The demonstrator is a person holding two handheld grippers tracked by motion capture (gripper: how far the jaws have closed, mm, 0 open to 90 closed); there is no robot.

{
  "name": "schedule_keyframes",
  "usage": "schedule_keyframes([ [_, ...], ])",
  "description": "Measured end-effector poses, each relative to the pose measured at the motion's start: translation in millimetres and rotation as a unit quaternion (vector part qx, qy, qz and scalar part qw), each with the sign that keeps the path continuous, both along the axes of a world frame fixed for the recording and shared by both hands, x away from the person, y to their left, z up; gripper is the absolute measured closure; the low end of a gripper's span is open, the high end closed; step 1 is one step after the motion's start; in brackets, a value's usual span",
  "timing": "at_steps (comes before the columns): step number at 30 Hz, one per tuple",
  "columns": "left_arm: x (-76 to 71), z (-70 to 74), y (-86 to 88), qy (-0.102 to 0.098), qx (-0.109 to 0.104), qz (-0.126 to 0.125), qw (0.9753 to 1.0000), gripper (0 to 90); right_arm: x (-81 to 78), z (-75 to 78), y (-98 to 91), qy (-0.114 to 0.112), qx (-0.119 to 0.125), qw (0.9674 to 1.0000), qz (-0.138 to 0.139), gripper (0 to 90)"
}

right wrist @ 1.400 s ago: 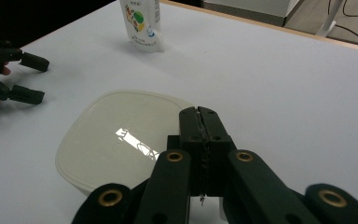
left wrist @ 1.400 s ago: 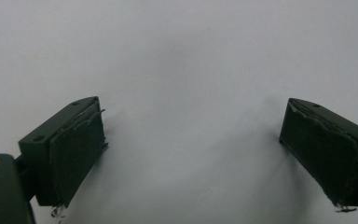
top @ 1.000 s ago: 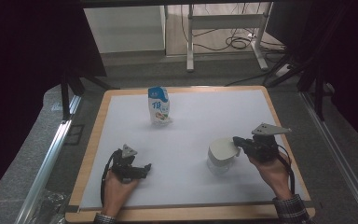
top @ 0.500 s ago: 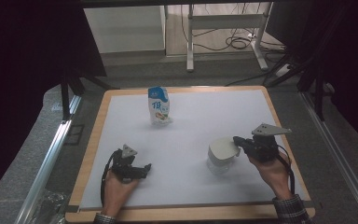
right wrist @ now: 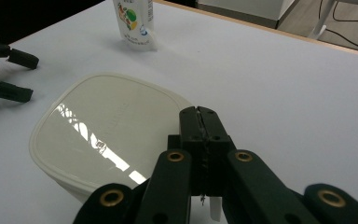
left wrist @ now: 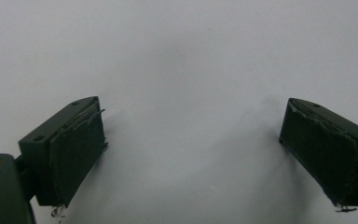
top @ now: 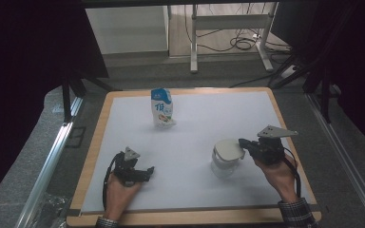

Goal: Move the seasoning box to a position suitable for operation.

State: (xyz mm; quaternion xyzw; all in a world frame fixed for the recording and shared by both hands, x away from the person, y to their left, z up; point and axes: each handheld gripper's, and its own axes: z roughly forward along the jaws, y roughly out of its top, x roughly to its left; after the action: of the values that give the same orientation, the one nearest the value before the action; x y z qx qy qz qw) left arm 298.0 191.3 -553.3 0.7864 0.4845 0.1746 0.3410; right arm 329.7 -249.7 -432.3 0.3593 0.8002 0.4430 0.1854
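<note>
Nothing has moved: my right gripper [top: 244,145] stays clamped on the clear lidded plastic container's [top: 225,159] rim at lower right; left gripper [top: 145,173] idles wide open, empty.

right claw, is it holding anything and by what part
The right claw is shut at the near edge of the white lid on the clear container, apparently pinching a tab there; the contact itself is hidden. The left claw is open and holds nothing.

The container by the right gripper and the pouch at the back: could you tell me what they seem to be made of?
Container: apparently clear plastic body with a glossy off-white plastic lid that mirrors a window-like glare. Pouch: probably flexible printed plastic film, blue and white, standing upright.
</note>
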Motion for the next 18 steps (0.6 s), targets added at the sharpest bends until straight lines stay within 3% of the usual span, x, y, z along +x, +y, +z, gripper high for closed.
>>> schedule_keyframes([
  [18, 0.0, 0.1, 0.2, 0.000, 0.001, -0.001, 1.0000, 6.4, 3.9, -6.8, -5.0, 0.004, -0.008, 0.9999, -0.014, 89.8],
])
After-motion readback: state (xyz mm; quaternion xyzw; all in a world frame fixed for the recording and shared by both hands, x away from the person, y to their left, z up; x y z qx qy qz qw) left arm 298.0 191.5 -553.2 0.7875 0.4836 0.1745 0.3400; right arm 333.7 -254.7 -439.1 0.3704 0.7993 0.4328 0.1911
